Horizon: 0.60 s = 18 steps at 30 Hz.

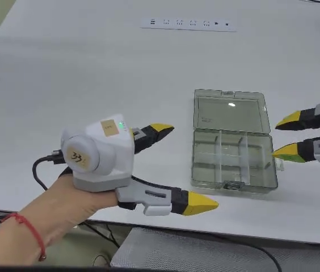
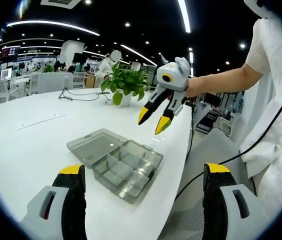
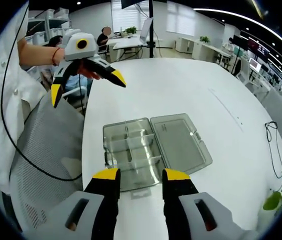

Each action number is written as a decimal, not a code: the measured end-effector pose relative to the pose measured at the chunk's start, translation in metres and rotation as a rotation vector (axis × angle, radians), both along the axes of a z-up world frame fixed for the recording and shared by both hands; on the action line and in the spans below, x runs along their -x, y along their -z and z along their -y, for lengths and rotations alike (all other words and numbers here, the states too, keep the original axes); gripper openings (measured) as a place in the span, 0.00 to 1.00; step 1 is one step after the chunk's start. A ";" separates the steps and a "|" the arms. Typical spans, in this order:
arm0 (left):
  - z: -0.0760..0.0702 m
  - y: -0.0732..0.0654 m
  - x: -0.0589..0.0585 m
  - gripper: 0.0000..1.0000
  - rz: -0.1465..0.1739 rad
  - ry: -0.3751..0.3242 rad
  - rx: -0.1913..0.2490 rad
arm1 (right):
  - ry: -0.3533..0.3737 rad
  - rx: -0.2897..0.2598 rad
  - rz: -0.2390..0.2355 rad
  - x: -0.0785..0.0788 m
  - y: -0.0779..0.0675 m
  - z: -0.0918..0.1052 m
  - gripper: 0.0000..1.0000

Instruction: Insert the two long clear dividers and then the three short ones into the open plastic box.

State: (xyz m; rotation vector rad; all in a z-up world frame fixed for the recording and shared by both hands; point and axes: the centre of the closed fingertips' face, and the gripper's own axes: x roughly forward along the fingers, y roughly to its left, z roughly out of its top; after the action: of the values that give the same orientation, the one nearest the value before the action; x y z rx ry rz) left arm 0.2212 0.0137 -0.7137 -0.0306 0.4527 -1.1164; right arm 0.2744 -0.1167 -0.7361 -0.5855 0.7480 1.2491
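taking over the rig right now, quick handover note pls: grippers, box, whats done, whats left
Left gripper: open, empty, held off to the left of the box.
Right gripper: open, empty, tips at the tray's right edge.
Box: on the white table, lid lying flat open on the tray's far side.
Done: clear dividers stand crosswise in the tray; exact count hard to tell.
Left: check that all five are seated. A small clear piece lies by the right edge; unclear what it is.
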 end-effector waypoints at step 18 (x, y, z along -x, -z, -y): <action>-0.001 0.000 -0.002 1.00 -0.002 -0.008 -0.001 | 0.037 0.197 -0.003 0.001 0.037 0.100 0.48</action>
State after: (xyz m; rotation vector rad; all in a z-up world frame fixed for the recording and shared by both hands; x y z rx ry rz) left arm 0.2229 0.0145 -0.7133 -0.0322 0.4548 -1.1082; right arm 0.2735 -0.2166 -0.7730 -0.7269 0.8868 1.1493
